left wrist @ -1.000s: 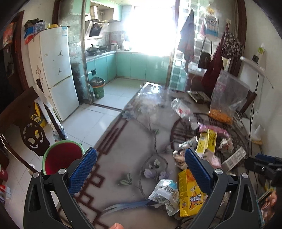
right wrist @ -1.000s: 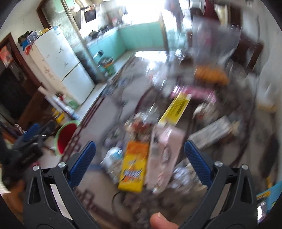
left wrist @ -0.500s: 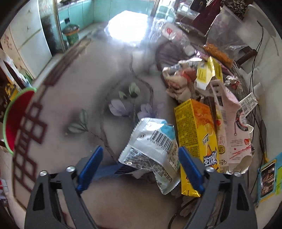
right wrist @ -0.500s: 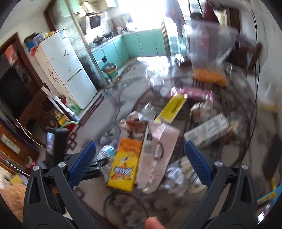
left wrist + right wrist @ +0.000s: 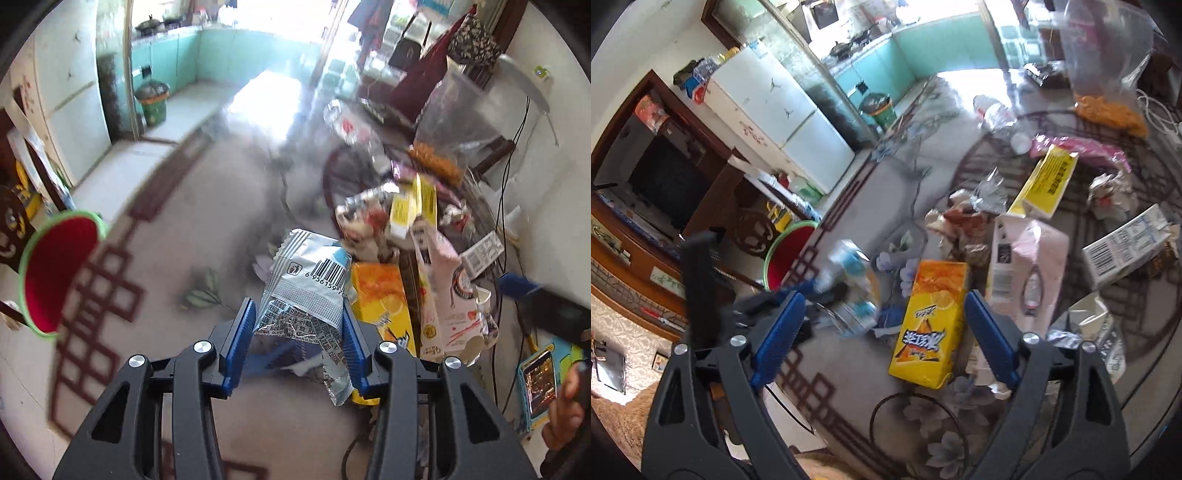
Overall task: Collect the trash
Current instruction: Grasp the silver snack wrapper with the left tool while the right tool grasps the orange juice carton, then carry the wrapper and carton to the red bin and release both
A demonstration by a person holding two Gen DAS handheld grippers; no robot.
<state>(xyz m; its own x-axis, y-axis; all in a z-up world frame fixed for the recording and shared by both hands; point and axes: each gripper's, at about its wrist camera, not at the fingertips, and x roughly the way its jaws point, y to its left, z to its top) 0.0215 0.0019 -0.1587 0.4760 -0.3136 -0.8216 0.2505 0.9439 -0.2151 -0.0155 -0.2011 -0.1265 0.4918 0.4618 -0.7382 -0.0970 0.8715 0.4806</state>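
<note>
Standing at the far left beside the table [image 5: 207,229], a red bucket [image 5: 55,273] with a green rim is observed below table level. The left gripper [image 5: 299,343] has its blue fingers pressed against a silver snack wrapper [image 5: 310,291], raised off the tabletop. Right of it, the right gripper [image 5: 882,336] stands wide apart and empty over a yellow carton [image 5: 932,321] lying flat.
</note>
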